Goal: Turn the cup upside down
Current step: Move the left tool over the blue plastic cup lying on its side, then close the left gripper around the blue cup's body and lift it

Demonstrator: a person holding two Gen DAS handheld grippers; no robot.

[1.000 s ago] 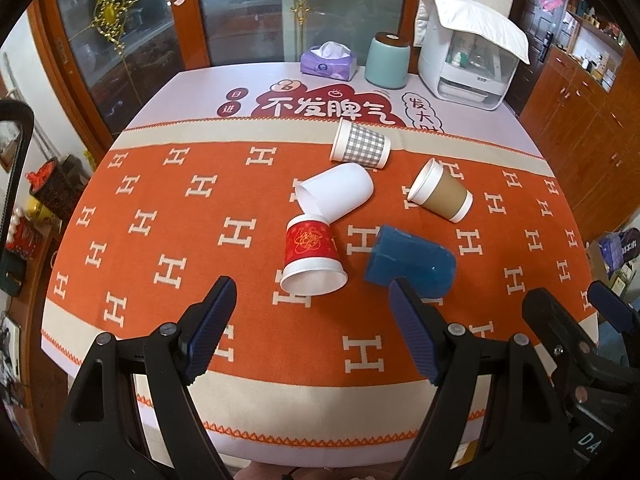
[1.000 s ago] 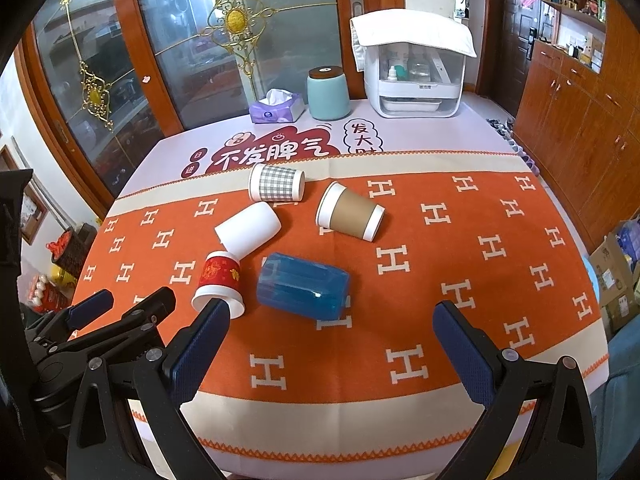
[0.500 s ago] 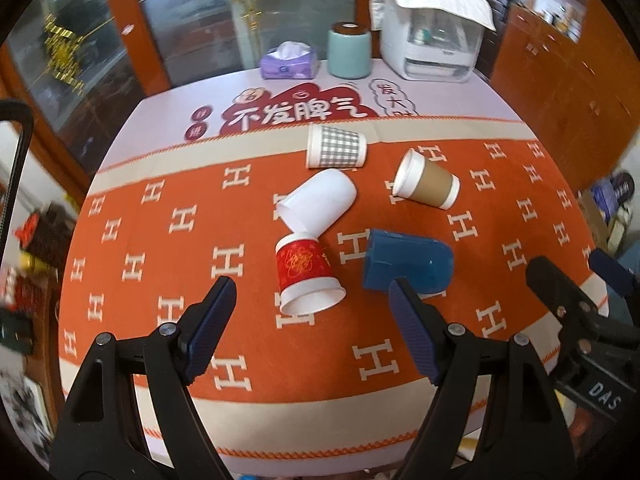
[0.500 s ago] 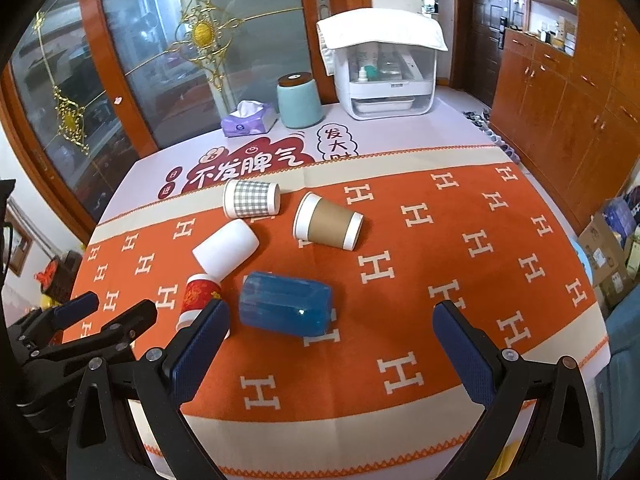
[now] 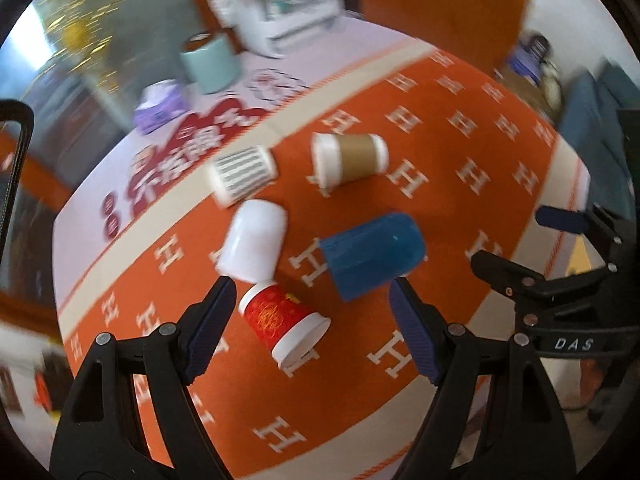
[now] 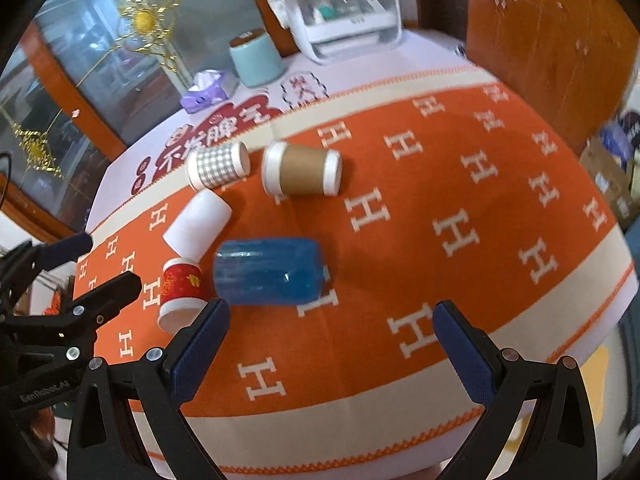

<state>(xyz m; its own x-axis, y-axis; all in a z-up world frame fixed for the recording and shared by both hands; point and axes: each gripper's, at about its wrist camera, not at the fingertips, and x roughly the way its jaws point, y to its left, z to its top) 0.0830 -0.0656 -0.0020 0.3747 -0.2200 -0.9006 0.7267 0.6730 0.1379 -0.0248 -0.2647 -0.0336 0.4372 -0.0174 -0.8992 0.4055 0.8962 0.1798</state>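
Five cups lie on their sides on the orange tablecloth: a red cup, a white cup touching it, a blue cup, a brown cup and a checked cup. The left gripper is spread wide and empty, the red cup lying between its fingers in the left wrist view. The right gripper hangs wide open and empty, near the blue cup.

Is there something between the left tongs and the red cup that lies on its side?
Nothing visible. The left tongs are open, and the red cup lies in the gap between them. The white cup lies just behind it, touching or nearly so.
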